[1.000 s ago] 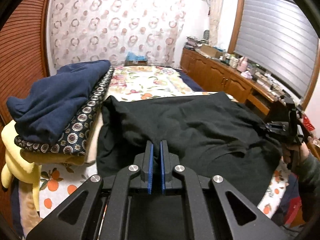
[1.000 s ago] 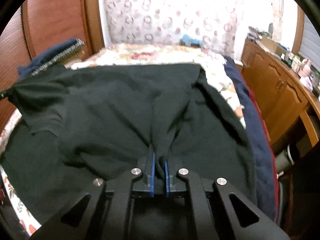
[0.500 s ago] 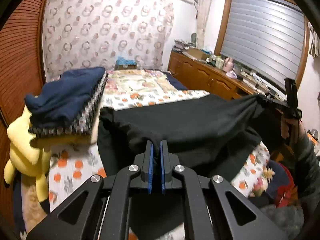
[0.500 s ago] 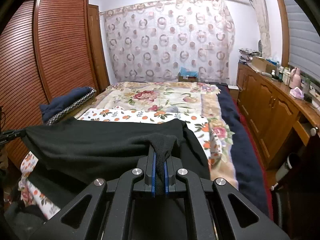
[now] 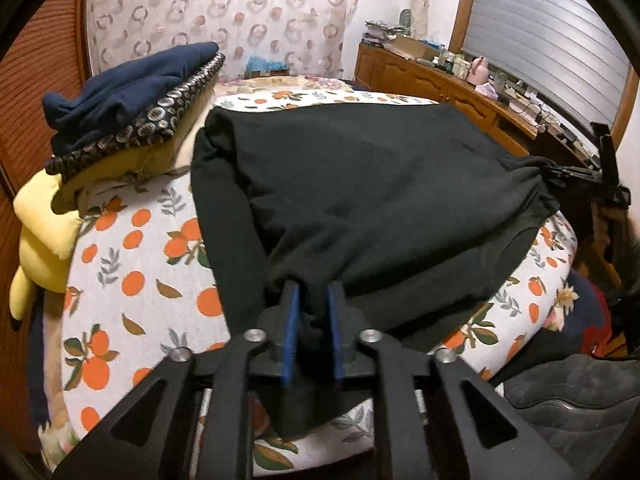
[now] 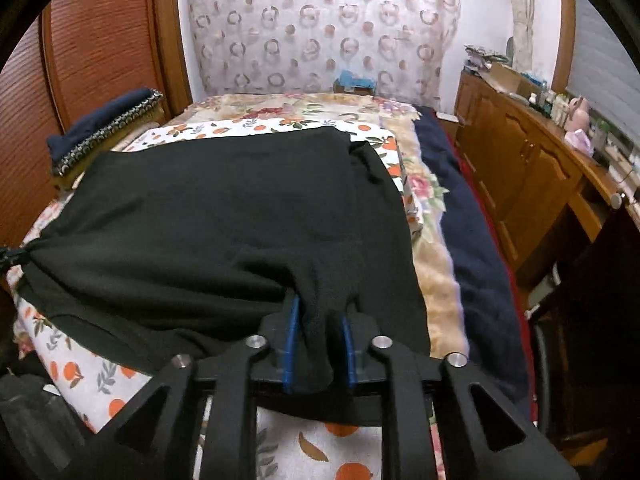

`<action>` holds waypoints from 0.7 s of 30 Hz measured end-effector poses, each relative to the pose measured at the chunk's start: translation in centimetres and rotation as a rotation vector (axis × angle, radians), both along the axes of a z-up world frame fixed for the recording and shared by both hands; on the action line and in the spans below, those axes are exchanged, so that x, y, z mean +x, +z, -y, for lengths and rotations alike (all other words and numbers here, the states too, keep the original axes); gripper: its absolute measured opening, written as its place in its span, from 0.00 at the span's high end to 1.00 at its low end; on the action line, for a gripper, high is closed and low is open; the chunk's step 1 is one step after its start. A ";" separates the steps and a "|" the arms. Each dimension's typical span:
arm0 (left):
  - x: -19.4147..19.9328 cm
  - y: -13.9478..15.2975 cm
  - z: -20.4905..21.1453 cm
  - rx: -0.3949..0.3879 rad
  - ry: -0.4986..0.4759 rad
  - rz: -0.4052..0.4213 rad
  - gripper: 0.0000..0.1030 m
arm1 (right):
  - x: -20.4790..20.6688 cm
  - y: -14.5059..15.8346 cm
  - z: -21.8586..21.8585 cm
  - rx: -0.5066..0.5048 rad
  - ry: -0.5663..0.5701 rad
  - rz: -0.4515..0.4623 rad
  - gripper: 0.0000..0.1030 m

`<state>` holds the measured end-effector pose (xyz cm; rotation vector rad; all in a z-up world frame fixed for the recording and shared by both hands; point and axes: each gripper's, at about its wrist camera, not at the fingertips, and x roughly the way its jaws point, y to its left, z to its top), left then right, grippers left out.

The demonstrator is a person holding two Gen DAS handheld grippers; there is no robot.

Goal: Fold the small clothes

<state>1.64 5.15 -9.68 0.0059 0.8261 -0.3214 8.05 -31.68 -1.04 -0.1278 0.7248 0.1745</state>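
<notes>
A black garment (image 5: 380, 184) lies folded double on the orange-print bed sheet (image 5: 132, 272). Its upper layer is spread flat over the lower one. My left gripper (image 5: 314, 292) is at the near left corner; its jaws are opening, and a loose bunch of the black cloth sits between the blue pads. My right gripper (image 6: 320, 308) is at the near right corner of the garment (image 6: 224, 208), its jaws also opening with cloth hanging between them. From the left wrist, the right gripper (image 5: 576, 176) shows at the far corner.
A stack of folded clothes (image 5: 132, 88) topped by a navy piece lies at the left on a yellow plush toy (image 5: 44, 232). A wooden cabinet (image 6: 520, 168) with clutter runs along the right. A dark blue blanket (image 6: 472, 240) edges the bed. A wooden wardrobe (image 6: 100, 48) stands left.
Both grippers carried the garment's edge toward the near side of the bed and lowered it, so the top layer now lies flat. Both sets of jaws have parted from shut.
</notes>
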 end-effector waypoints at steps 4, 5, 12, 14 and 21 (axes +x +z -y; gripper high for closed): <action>-0.2 0.2 -0.6 0.005 0.028 0.028 0.48 | -0.3 1.2 -0.5 -0.004 -0.015 0.046 0.57; -0.1 0.2 -0.9 0.005 0.040 0.028 0.37 | -0.4 1.4 -0.6 0.005 -0.013 0.056 0.55; 0.7 0.0 -1.7 0.001 0.096 0.034 0.24 | -2.6 0.9 -1.7 0.021 0.012 0.117 0.36; 1.0 0.0 -1.6 0.011 0.102 0.032 0.24 | -2.6 0.3 -2.3 0.029 0.034 0.122 0.36; 1.3 -0.4 -1.7 0.032 0.125 0.024 0.24 | -1.5 -1.9 -5.0 0.035 0.121 0.095 0.33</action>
